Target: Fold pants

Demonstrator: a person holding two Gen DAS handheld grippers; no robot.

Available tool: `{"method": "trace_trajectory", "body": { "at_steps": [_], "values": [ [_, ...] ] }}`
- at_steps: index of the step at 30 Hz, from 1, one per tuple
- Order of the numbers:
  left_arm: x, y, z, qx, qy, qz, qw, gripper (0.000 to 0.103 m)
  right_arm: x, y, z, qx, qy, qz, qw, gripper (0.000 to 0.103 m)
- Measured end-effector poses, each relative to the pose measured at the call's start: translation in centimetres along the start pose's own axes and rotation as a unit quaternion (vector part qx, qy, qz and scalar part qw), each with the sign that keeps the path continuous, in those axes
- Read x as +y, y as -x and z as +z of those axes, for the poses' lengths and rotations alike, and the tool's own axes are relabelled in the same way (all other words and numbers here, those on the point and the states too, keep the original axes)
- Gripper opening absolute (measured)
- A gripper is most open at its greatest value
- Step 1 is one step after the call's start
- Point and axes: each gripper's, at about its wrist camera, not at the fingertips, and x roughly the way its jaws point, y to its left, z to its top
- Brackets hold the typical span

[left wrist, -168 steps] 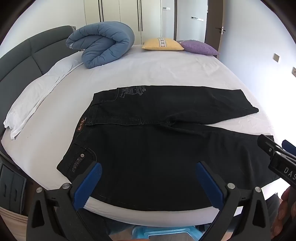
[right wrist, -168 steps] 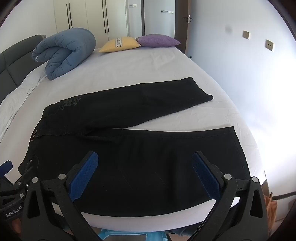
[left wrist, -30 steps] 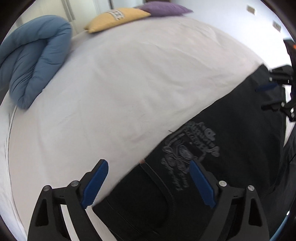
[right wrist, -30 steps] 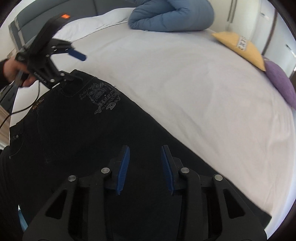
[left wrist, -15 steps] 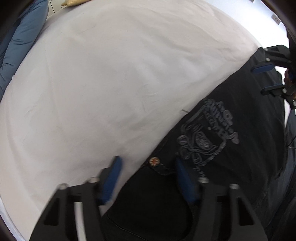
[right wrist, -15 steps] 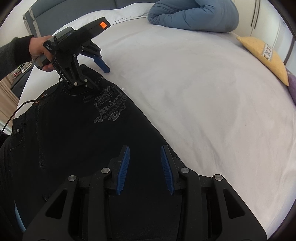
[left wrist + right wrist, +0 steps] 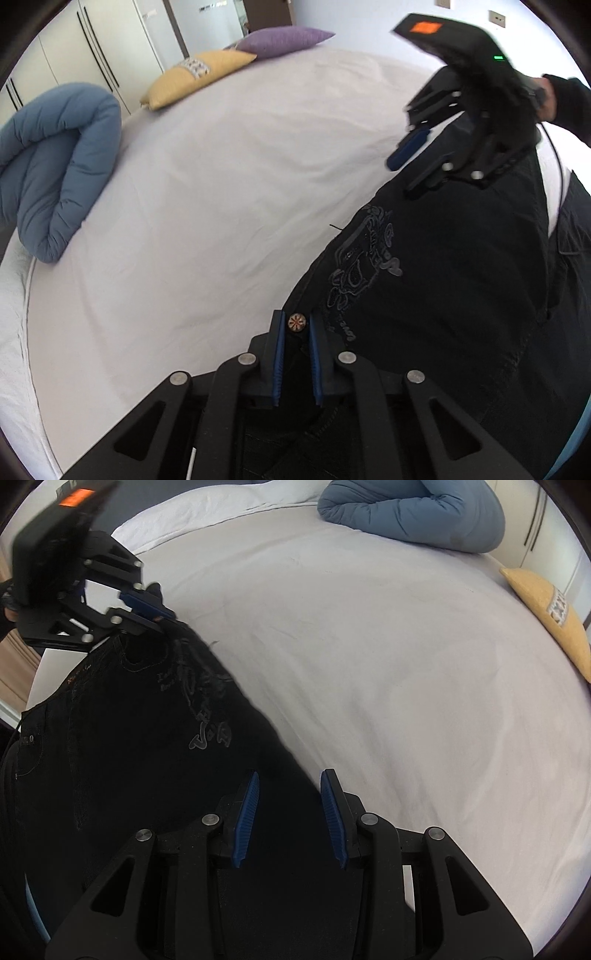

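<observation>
A: What are the pants (image 7: 436, 295) made of?

B: Heavy black denim with visible seams, grey embroidered lettering on a back pocket (image 7: 364, 258) and a small round metal button (image 7: 296, 322) with an orange star pattern. They lie along the near edge of the bed (image 7: 229, 192), waistband toward its left corner.

A: Can you read the embroidery?

B: No, it is curled and too distorted. A thin brown strip of stitched writing on the waistband (image 7: 75, 675) is too small as well.

A: And the claws?

B: The left claw (image 7: 296, 334) has black plastic arms with ribbed blue pads, drawn narrow and pinching the waistband right at the button. The right claw (image 7: 291, 805) has the same pads, set partly apart with the dark trouser leg between them; whether they actually grip the cloth I cannot tell. In the left view it sits over the leg near the far right edge, blurred, an orange patch and a green light on its body.

A: The bed and the room?

B: A smooth white sheet, faintly creased. A rolled, puffy blue duvet (image 7: 55, 166) sits at the head end, with a yellow cushion (image 7: 195, 75) and a purple cushion (image 7: 284, 38) along the far edge. White wardrobe doors (image 7: 92, 51) with slim black handles stand behind, and a pale wall carries switch plates (image 7: 496, 16).
</observation>
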Motion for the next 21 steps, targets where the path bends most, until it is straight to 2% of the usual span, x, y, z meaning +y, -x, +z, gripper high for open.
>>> {"method": "trace_trajectory", "body": {
  "at_steps": [2, 8, 9, 10, 11, 13, 17, 19, 21],
  "values": [
    [-0.8, 0.4, -0.4, -0.004, -0.009, 0.003, 0.9999, 0.013, 0.0, 0.1, 0.4, 0.005, 0.003, -0.002, 1.000, 0.034],
    [-1.8, 1.2, -0.2, -0.011, -0.016, 0.004, 0.9998, 0.013, 1.0, -0.3, 1.6, 0.028, 0.020, 0.031, 0.999, 0.033],
    [-1.7, 1.3, -0.3, -0.010, -0.013, 0.004, 0.9998, 0.013, 1.1, -0.2, 1.8, 0.028, 0.020, 0.035, 0.999, 0.031],
    [-1.2, 1.1, -0.3, -0.010, -0.011, 0.003, 0.9999, 0.013, 1.4, 0.2, 1.9, 0.026, 0.019, 0.040, 0.999, 0.018],
    [-1.3, 1.2, -0.3, -0.010, -0.010, 0.003, 0.9999, 0.013, 1.6, 0.6, 1.9, 0.022, 0.022, 0.040, 0.999, 0.013],
    [-0.7, 0.8, -0.4, -0.009, -0.011, 0.005, 0.9999, 0.013, 2.2, 1.7, 1.7, 0.010, 0.034, 0.030, 0.999, 0.007],
    [-1.2, 1.8, -0.8, -0.015, -0.009, 0.004, 0.9998, 0.013, 4.4, 4.1, 0.9, -0.009, 0.064, 0.003, 0.998, 0.003],
    [-1.4, 2.4, -1.0, -0.018, -0.012, 0.000, 0.9998, 0.012, 6.2, 5.2, 0.8, -0.014, 0.094, -0.025, 0.995, 0.003],
    [-1.7, 3.0, -1.2, -0.018, -0.023, -0.002, 0.9996, 0.012, 8.6, 5.5, -0.5, -0.013, 0.147, -0.068, 0.987, 0.003]
  ]
}}
